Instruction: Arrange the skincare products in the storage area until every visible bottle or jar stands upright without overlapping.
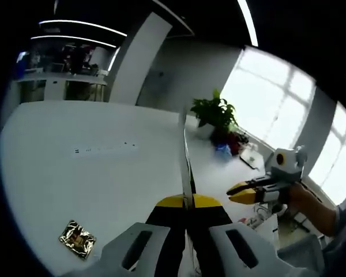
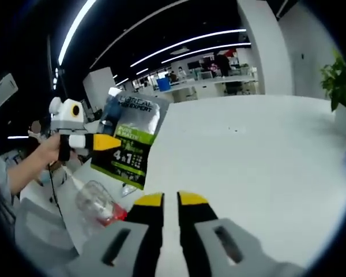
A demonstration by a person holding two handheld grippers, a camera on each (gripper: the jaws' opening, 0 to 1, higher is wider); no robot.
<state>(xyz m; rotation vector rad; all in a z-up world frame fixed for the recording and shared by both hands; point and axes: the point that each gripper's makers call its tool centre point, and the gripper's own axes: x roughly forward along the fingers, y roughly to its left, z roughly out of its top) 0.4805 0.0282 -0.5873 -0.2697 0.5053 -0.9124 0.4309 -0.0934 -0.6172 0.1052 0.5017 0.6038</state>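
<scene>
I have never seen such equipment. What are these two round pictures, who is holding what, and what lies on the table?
There is no robot here. A person holds a tool with tongs in each hand, and a small camera rides on each tool. The left gripper view looks along the left tongs. The right gripper view looks along the right tongs. The left tongs grip a green and grey packet, which their own camera sees only as a thin edge. The right tongs stand a little apart and hold nothing. On the white table lies a small gold sachet. A clear item with red inside lies near the table's edge; what it is, I cannot tell.
</scene>
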